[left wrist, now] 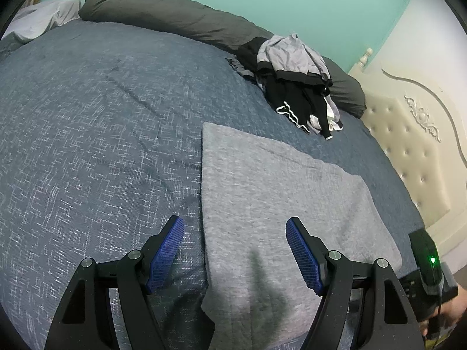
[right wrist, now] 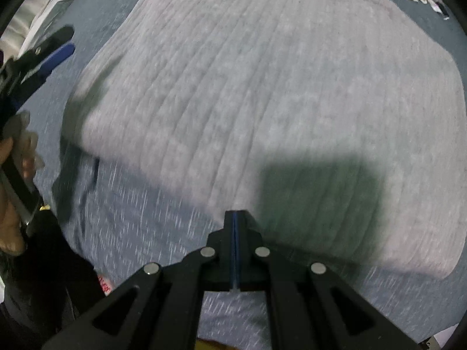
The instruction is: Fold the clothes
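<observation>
A folded grey garment (left wrist: 280, 204) lies flat on the blue-grey bedspread (left wrist: 87, 145). My left gripper (left wrist: 236, 227) hovers open over its near left edge, one blue pad over the bedspread, the other over the cloth, and holds nothing. In the right wrist view the same grey garment (right wrist: 262, 87) fills most of the frame, ribbed and blurred by motion. My right gripper (right wrist: 235, 214) is shut, pads pressed together above the garment's near edge with no cloth seen between them. The left gripper (right wrist: 59, 46) shows at the far left, beside the garment's corner.
A heap of black, grey and white clothes (left wrist: 297, 87) sits at the far right of the bed against a long dark grey pillow (left wrist: 175, 14). A cream tufted headboard (left wrist: 408, 151) borders the right side. A hand (left wrist: 452, 306) holds a black handle with a green light.
</observation>
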A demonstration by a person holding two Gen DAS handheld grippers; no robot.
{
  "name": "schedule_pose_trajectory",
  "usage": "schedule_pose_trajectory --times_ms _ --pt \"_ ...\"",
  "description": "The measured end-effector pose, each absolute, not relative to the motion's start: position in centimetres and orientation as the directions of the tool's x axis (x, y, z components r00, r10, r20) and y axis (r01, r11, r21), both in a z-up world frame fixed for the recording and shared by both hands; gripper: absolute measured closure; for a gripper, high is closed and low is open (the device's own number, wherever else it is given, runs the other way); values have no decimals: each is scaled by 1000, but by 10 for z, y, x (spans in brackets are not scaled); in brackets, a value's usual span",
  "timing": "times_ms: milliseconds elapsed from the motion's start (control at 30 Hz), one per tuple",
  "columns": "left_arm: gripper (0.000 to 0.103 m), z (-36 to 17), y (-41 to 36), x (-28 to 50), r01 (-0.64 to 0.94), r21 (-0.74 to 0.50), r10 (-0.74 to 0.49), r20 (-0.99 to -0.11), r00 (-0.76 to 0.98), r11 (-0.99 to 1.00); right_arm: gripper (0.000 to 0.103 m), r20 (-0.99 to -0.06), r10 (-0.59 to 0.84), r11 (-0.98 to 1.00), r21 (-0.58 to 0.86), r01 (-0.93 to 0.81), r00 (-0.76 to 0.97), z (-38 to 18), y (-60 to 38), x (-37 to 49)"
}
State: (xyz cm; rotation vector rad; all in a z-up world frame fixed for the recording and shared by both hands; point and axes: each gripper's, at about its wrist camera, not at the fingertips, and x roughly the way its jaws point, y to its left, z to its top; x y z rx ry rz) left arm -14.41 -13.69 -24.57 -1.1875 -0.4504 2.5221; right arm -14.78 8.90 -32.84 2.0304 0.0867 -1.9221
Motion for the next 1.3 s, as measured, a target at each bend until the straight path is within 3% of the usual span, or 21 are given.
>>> schedule_pose_trajectory --times_ms 367,600,700,833,1067,1300 --pt "27 -245 -140 -144 -141 -414 408 -681 -608 -899 103 -982 -189 -950 184 253 4 -310 85 -177" --pt "27 -247 -143 -145 -133 -420 408 -681 -608 -898 103 -962 -265 -927 274 256 71 -301 78 -188" --pt "27 -247 -144 -146 -128 -422 407 -681 -609 -897 103 -950 -306 -912 309 270 52 -264 150 -151" --pt "27 -248 -144 -147 -124 -425 407 -682 -608 -897 103 -944 -325 -926 306 223 -51 -248 166 -154" --pt "27 -248 -144 -145 -125 -421 405 -685 -605 -898 103 -974 -227 -958 221 182 -15 -299 159 -176" --pt "27 -248 -148 -147 -110 -429 403 -685 -607 -896 103 -975 -216 -959 202 201 -51 -298 158 -137"
